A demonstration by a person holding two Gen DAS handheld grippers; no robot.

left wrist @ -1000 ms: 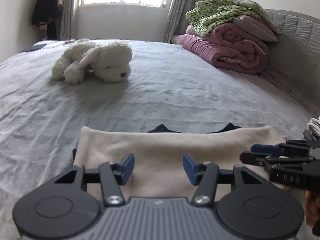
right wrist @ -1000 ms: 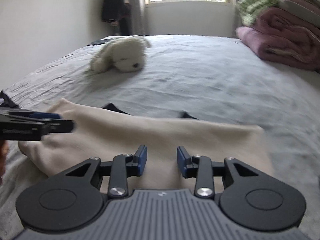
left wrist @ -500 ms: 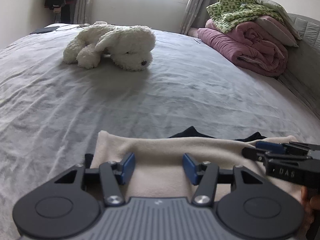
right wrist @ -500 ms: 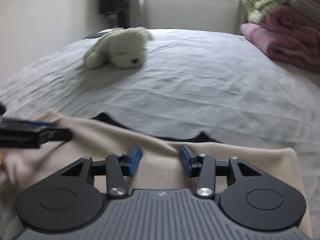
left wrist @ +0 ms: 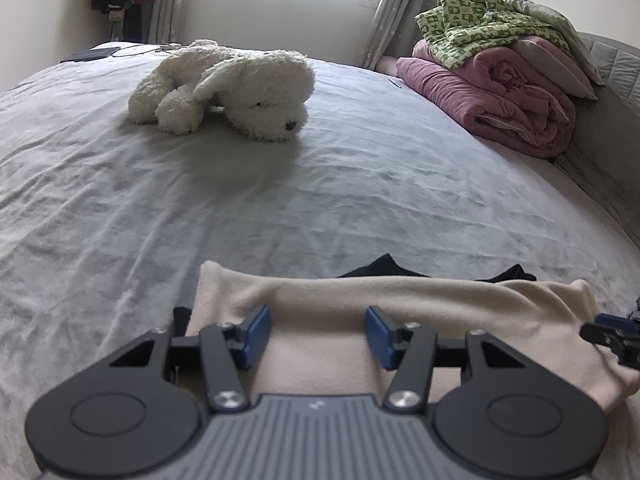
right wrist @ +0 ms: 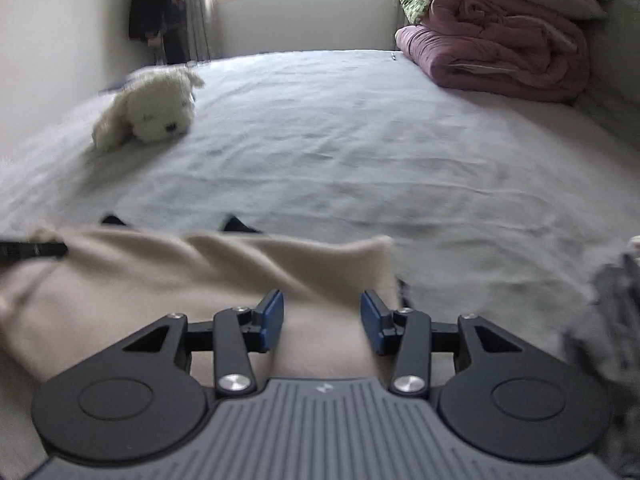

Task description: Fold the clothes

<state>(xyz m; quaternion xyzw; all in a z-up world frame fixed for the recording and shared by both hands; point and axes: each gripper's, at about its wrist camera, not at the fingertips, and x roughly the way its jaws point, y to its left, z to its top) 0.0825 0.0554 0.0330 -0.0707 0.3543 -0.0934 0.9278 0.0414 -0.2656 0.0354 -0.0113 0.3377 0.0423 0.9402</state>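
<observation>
A beige garment (left wrist: 360, 300) lies folded across the near part of the grey bed, with a black garment (left wrist: 384, 266) peeking out along its far edge. My left gripper (left wrist: 316, 332) hovers open over the beige garment's left half, nothing between its pads. My right gripper (right wrist: 322, 320) is over the right end of the beige garment (right wrist: 160, 280). Its jaws are opening, and the cloth lies under the gap without the pads pressing it. The tip of the right gripper (left wrist: 612, 332) shows at the left wrist view's right edge. The left gripper (right wrist: 36, 250) shows at the right wrist view's left edge.
A white plush dog (left wrist: 240, 88) lies on the bed's far left part. Rolled pink quilts (left wrist: 500, 96) topped by a green patterned blanket (left wrist: 480, 24) are stacked against the padded headboard (left wrist: 616, 92). Blurred grey clothing (right wrist: 616, 300) sits near right.
My right gripper has swung right along the beige garment to its right end, and its jaws stand wider. The left gripper has shifted a little toward the plush dog, still open.
</observation>
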